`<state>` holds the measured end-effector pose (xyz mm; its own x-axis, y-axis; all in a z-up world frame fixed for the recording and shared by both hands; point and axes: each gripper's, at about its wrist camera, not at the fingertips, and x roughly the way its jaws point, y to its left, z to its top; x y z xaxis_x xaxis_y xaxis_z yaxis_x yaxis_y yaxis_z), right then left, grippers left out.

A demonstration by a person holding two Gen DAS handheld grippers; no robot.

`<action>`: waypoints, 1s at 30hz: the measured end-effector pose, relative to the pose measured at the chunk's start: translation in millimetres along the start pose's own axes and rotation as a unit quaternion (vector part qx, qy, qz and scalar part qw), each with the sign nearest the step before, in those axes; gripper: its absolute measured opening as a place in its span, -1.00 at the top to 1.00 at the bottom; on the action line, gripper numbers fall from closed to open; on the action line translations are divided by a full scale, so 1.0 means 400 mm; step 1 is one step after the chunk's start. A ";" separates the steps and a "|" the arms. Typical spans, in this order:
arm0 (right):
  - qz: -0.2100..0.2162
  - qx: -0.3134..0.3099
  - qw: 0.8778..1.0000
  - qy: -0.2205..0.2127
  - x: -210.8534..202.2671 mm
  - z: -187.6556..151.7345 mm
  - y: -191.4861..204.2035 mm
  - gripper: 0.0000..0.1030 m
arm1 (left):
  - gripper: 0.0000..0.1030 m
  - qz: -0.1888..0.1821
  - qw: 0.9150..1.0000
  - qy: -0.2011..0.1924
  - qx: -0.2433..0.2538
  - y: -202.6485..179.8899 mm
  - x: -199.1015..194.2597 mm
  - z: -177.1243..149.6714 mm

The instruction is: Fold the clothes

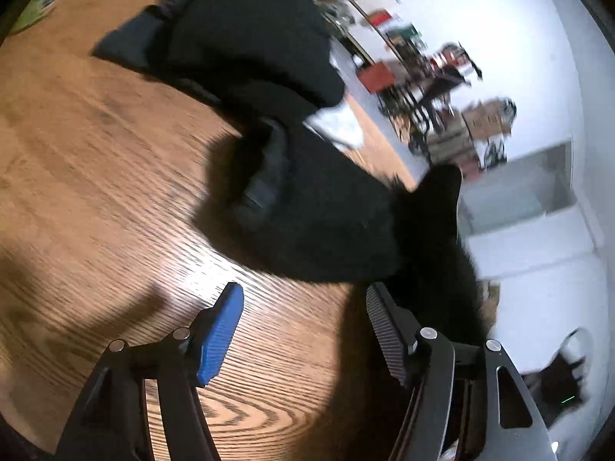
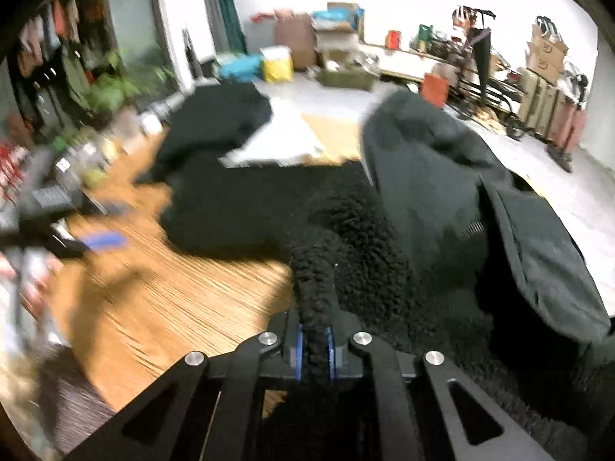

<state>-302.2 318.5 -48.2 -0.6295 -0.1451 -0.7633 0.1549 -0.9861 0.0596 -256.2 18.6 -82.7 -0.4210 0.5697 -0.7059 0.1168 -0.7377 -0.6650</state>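
The black, fleecy, soft garment [image 2: 346, 223] at frame centre drapes limply; grip hems. Right gripper [image 2: 316, 340] clamps its edge; left gripper [image 1: 303, 330] gapes empty.

No lettering can be read in either view. In the right wrist view, the stacked cardboard boxes [image 2: 547, 52] at about two o'clock carry round printed marks, too blurred to make out. The packets and bags along the far wall and the shelf clutter at nine o'clock show only smeared colour. The left wrist view offers nothing legible.
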 end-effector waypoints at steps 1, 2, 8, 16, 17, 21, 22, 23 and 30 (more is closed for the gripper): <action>0.002 0.009 1.000 -0.017 -0.028 0.006 -0.002 0.82 | -0.31 0.005 1.000 0.004 0.005 -0.014 0.011 -0.006; 0.002 0.022 0.999 -0.040 -0.055 0.019 -0.025 0.82 | -0.31 0.011 1.000 0.008 0.007 -0.019 0.028 -0.004; -0.144 0.163 0.967 -0.131 -0.355 -0.086 -0.309 0.83 | -0.31 0.037 0.999 0.028 -0.011 -0.023 0.134 0.044; -0.383 0.304 0.872 0.036 -0.506 -0.463 -0.659 0.80 | -0.31 0.099 0.992 0.073 -0.003 -0.074 0.288 0.116; -0.405 0.291 0.862 0.086 -0.491 -0.502 -0.669 0.80 | -0.31 0.116 0.990 0.080 -0.003 -0.082 0.312 0.124; -0.395 0.265 0.874 0.103 -0.530 -0.539 -0.638 0.48 | -0.30 0.185 0.977 0.104 0.034 -0.116 0.375 0.142; -0.390 0.261 0.880 0.079 -0.558 -0.525 -0.619 0.11 | -0.30 0.206 0.971 0.114 0.052 -0.131 0.391 0.144; -0.387 0.252 0.885 0.056 -0.584 -0.506 -0.597 -0.03 | -0.23 0.231 0.963 0.121 0.070 -0.145 0.406 0.145; -0.284 0.097 0.953 -0.042 -0.600 -0.285 -0.373 -0.74 | 0.75 0.272 0.954 0.085 0.090 -0.147 0.405 0.159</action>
<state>-87.2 509.8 52.9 -0.6298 0.4186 -0.6543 -0.3681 -0.9026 -0.2232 -388.4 131.5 -142.4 -0.1890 0.1240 -0.9741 0.1136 -0.9826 -0.1471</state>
